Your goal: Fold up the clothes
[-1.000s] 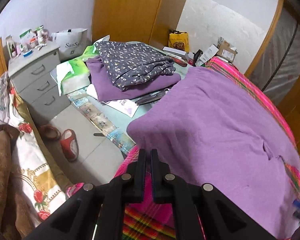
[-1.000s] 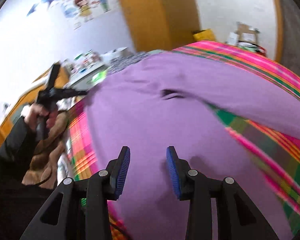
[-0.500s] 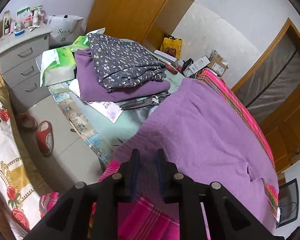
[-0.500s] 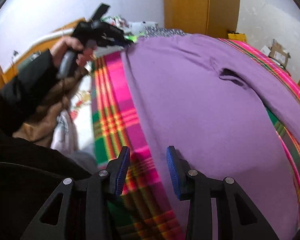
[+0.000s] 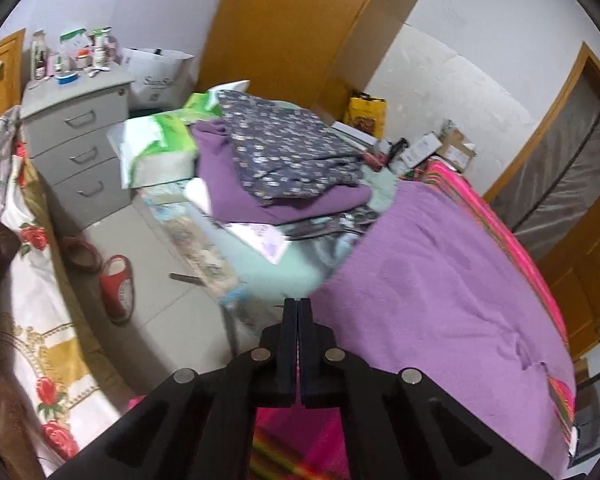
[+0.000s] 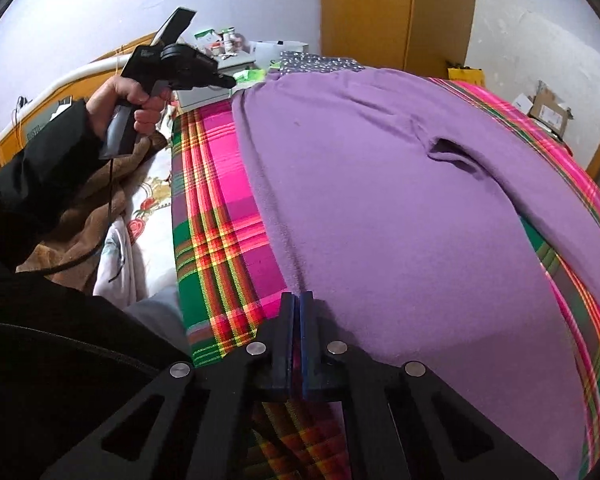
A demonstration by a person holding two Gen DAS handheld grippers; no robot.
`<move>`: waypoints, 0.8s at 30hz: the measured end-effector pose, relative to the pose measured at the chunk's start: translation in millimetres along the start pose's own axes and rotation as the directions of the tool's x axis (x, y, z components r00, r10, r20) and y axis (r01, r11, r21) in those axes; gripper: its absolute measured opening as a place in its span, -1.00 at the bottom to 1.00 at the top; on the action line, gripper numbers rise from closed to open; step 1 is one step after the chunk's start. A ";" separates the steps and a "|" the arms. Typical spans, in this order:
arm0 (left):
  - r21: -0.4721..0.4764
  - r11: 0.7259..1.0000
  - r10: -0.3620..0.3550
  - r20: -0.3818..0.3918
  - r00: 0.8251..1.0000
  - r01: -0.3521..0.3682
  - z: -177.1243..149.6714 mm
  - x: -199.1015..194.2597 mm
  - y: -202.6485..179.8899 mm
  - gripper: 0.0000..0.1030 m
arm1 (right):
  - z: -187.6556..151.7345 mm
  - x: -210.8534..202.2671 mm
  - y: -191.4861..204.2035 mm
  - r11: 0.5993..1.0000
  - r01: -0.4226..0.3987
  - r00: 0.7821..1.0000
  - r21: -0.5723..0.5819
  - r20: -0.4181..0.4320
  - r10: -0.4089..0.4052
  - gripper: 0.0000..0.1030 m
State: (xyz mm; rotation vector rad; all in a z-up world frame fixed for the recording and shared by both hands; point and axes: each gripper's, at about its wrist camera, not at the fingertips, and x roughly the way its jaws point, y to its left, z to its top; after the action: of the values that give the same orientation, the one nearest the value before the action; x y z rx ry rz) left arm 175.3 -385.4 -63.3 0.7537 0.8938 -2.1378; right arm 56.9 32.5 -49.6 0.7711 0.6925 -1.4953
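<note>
— Both grippers have closed since half a second ago: each had a gap between its fingers then, and now the fingers meet.

— What are they closed on?

— The right gripper (image 6: 299, 300) sits right at the near left edge of the purple garment (image 6: 400, 216), fingers pressed together where the hem runs between them, so it looks pinched on the cloth. The left gripper (image 5: 299, 307) has its fingers flat together too, beside the garment's far left corner (image 5: 440, 288); whether it has fabric between them I cannot tell.

— And the garment itself?

— Spread flat across the pink and green plaid blanket (image 6: 216, 216), one sleeve lying along its right side with a dark fold at the armpit.

— What else is about?

— Beyond it, a stack of folded clothes (image 5: 284, 160), a dotted grey piece on top of a purple one. A grey drawer unit (image 5: 80, 148) stands to the left with bottles on it, and a red slipper (image 5: 118, 284) lies on the floor. In the right wrist view the left hand (image 6: 128, 100) grips its tool's handle above a brown blanket (image 6: 100, 200).
</note>
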 end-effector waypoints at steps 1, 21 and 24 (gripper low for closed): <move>-0.001 1.000 0.001 -0.002 1.000 -0.001 -0.1 -0.7 2.7 -1.00 | 0.3 0.7 -0.2 1.000 -0.005 1.000 -0.001 -0.002 0.005 -0.96; 0.395 0.869 -0.251 -0.171 0.953 0.299 -61.1 -6.3 -166.1 -0.97 | -55.8 -60.7 -100.5 0.885 0.210 0.962 0.415 0.072 -0.262 -0.41; 0.432 0.845 -0.249 -0.207 0.946 0.316 -73.2 -2.2 -184.8 -0.97 | -72.5 -71.9 -126.1 0.821 0.259 0.943 0.510 0.053 -0.330 -0.41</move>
State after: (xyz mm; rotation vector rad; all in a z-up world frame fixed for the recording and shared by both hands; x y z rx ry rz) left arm 52.3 -231.4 -37.5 1.0768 0.5936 -2.6366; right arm -62.6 141.6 -37.7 0.9638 0.3226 -2.0377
